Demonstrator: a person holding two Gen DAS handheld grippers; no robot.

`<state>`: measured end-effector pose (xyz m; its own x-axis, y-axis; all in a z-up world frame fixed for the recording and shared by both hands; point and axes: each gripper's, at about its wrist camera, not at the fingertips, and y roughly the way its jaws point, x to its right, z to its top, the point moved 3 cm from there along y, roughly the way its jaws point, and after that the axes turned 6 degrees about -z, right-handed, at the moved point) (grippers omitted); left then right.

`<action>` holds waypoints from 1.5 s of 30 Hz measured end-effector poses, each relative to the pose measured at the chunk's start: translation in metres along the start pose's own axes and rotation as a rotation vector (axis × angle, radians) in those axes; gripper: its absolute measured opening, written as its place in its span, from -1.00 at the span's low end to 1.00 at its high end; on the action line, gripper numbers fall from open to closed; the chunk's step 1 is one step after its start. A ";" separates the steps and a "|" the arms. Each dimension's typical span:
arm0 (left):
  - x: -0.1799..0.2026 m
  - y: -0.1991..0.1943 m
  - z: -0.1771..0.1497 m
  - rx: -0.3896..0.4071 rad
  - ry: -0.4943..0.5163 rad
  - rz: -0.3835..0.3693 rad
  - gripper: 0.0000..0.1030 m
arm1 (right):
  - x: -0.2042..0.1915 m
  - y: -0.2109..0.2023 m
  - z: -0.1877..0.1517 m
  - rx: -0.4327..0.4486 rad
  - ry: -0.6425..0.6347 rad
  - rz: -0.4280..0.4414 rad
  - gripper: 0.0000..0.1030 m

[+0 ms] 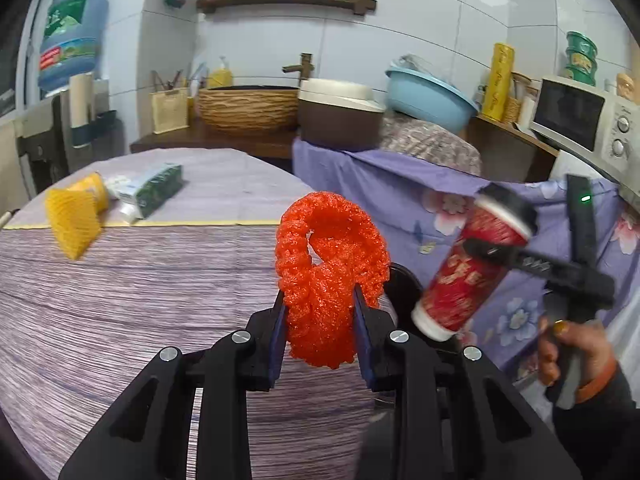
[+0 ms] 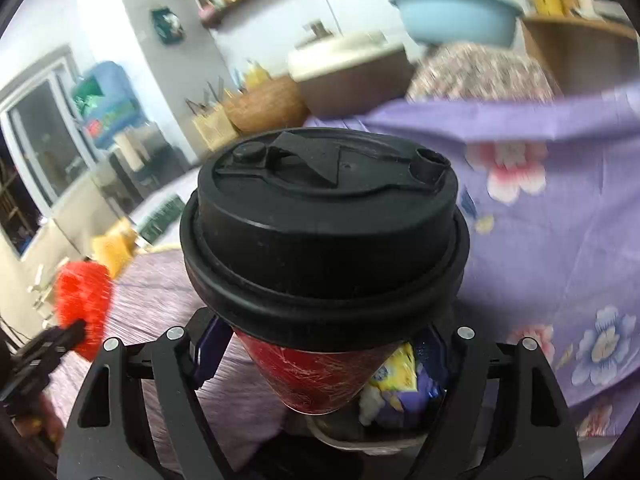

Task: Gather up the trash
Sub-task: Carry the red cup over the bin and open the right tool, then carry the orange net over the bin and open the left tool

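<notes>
Orange foam netting point(image 1: 326, 276), light and squashy, is hanging pinched at its lower end in the left tongs point(image 1: 320, 324) above the surface point(image 1: 120, 300), while the right tongs point(image 2: 320, 360) are clamping the crushable red cup point(image 2: 316, 376) mid-body.

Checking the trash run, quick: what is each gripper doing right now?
Left gripper: closed on the orange foam net.
Right gripper: closed on the red cup with a black lid.

A desk point(image 1: 120, 300) draped in striped lilac cloth. Behind it, a woven basket point(image 1: 248, 110), a brown pot with a cream lid point(image 1: 340, 118), and a pale blue basin point(image 1: 430, 98) (tilted on a patterned bundle). A white microwave point(image 1: 588, 120) sits far right; bottles line a wall shelf point(image 1: 288, 2).
</notes>
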<state>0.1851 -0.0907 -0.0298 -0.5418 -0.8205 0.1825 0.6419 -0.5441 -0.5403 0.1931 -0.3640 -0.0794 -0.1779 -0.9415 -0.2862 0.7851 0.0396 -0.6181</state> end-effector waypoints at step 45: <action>0.080 0.096 -0.048 -0.219 0.062 -0.142 -0.41 | 0.061 0.102 -0.052 -0.281 -0.041 -0.262 0.62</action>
<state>0.1766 -0.2003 -0.1067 -0.6546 -0.7225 0.2225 0.4276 -0.5966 -0.6791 0.2318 -0.3997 -0.1980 -0.3225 -0.9442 -0.0664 0.5221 -0.1190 -0.8446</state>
